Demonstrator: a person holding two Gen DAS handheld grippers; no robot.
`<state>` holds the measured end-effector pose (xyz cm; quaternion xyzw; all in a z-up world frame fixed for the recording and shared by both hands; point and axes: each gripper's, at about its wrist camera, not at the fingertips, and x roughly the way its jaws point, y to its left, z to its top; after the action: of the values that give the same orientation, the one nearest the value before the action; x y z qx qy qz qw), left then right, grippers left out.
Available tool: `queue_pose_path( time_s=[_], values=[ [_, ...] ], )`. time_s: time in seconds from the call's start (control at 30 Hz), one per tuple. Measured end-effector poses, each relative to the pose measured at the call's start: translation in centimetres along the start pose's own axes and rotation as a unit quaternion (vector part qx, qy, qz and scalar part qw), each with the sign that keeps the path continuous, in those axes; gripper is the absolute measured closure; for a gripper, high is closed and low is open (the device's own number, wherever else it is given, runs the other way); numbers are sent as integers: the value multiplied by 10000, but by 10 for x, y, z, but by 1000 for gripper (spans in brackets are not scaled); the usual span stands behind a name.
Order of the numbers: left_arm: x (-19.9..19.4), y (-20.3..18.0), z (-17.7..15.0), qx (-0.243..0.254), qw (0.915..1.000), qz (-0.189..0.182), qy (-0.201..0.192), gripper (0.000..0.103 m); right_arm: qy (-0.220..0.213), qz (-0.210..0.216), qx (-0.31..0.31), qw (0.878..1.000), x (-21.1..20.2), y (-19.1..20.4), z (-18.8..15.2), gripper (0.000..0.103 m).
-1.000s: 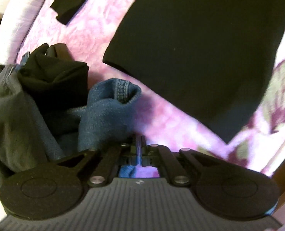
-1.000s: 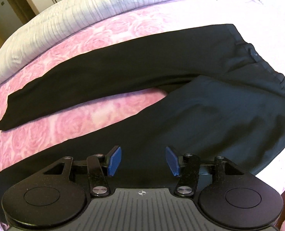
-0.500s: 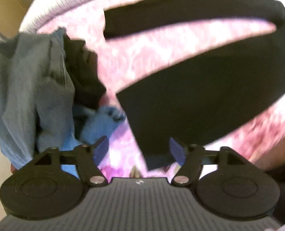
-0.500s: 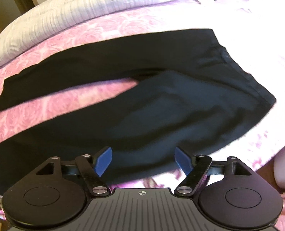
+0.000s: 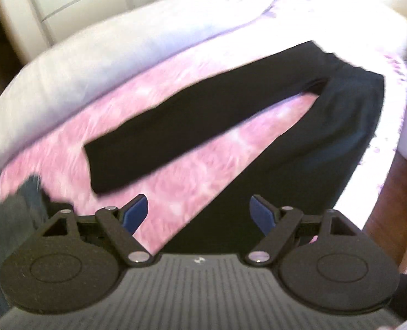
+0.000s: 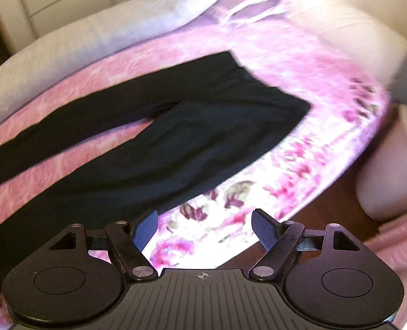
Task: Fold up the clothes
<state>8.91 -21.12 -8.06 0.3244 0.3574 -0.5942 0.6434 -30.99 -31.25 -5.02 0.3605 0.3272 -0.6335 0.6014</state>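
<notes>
Black trousers [image 5: 230, 115] lie flat on the pink floral bedspread [image 5: 176, 181], legs spread in a V, waist to the right. They also show in the right wrist view [image 6: 176, 137]. My left gripper [image 5: 199, 214] is open and empty, above the near leg's lower part. My right gripper [image 6: 203, 229] is open and empty, over the bedspread [image 6: 299, 88] near the bed's front edge, just in front of the near leg.
A pile of dark and blue clothes [image 5: 19, 209] lies at the left edge of the bed. A white quilt [image 5: 93, 55] covers the far side. A pale pillow [image 6: 390, 170] and wooden floor [image 6: 332, 209] are to the right, beyond the bed.
My left gripper has opened and swung from the clothes pile to over the trousers. My right gripper has opened wider and pulled back toward the bed's front edge. Both views are motion-blurred.
</notes>
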Motion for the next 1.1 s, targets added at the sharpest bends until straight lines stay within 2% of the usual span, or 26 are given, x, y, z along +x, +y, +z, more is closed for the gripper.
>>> queue_pose_path(
  time_s=[0.07,0.2,0.3,0.5,0.7,1.1],
  values=[
    [-11,12,-5,248,9994,-156,-168,24,-183,-189,112,9996,-25,23,-22,25],
    [-41,36,-30,569,9979,-172,-250,24,-369,-548,274,9974,-70,80,-71,24],
    [-60,51,-49,729,9967,-246,-267,24,-219,-527,383,9976,-95,128,-102,24],
    [-83,70,-82,723,9964,-354,-253,24,7,-547,5,9985,-120,200,-134,24],
    [-103,73,-99,660,9965,-428,-289,24,6,-587,21,9983,-134,225,-147,24],
    [-113,52,-109,875,9952,-381,-235,24,-25,-862,-186,9961,-142,220,-160,24]
  ],
)
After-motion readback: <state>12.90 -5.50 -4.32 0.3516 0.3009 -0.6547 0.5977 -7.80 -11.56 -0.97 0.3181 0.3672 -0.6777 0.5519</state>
